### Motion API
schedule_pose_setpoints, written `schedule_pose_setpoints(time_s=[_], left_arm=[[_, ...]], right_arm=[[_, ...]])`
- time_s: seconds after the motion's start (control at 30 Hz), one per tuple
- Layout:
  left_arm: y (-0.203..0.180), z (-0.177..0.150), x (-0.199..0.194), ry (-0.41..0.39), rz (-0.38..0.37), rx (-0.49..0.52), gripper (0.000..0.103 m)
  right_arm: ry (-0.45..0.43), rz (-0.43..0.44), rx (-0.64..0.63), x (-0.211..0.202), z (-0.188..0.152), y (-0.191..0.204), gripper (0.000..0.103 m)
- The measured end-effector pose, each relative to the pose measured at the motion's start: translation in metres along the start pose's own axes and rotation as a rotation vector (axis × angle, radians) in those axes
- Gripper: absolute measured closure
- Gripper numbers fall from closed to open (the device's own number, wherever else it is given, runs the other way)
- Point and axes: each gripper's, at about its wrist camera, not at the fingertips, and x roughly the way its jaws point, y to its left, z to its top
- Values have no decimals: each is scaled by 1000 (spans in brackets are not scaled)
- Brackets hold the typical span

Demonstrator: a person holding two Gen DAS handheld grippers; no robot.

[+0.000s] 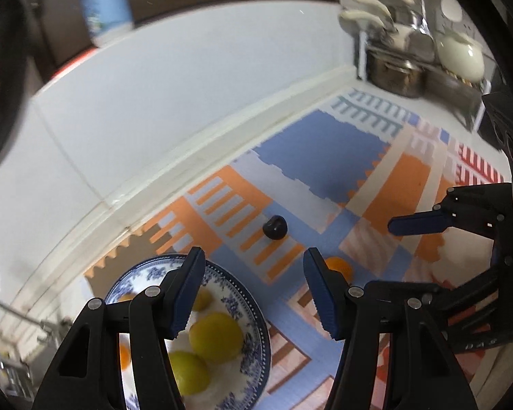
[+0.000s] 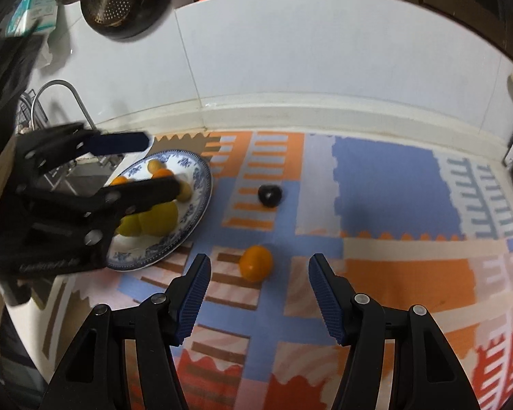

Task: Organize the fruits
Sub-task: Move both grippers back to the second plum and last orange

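The right gripper [image 2: 258, 294] is held wide open and empty at bottom centre, apparently lined up on the small round orange fruit [image 2: 255, 262] lying on the patterned mat [image 2: 393, 184], while the open left gripper [image 1: 253, 294] hangs empty above the blue-and-white plate [image 2: 201, 184] at left, where yellow-green fruits [image 2: 154, 222] are gathered.

Blue-and-white floral plate [image 2: 201, 184] carries yellow-green fruits [image 2: 154, 220]; an orange fruit [image 2: 255, 262] and a near-black one [image 2: 270, 195] sit on the orange-blue patchwork mat [image 2: 393, 184].

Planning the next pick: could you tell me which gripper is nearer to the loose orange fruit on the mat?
Right. The right gripper is open just before the orange fruit; the left gripper hovers over the plate beside it.
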Motion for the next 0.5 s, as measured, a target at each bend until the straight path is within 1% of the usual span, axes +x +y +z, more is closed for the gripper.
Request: schedule_pose_setpoints(time_s=[0.1,0.3,0.43,0.5], left_arm=[[2,2,18,35,-31,25,45],[6,5,51,91,-87,45,45],[7,10,71,120,-117,43,49],[7,15,82,135,-137,35,50]], right_arm=[[7,-2,24,13,-4,-2,42],[33,8,78,37,-6,-8,43],[46,10,99,50,-8,-12,43],[56,12,104,55,-9,-12,46]])
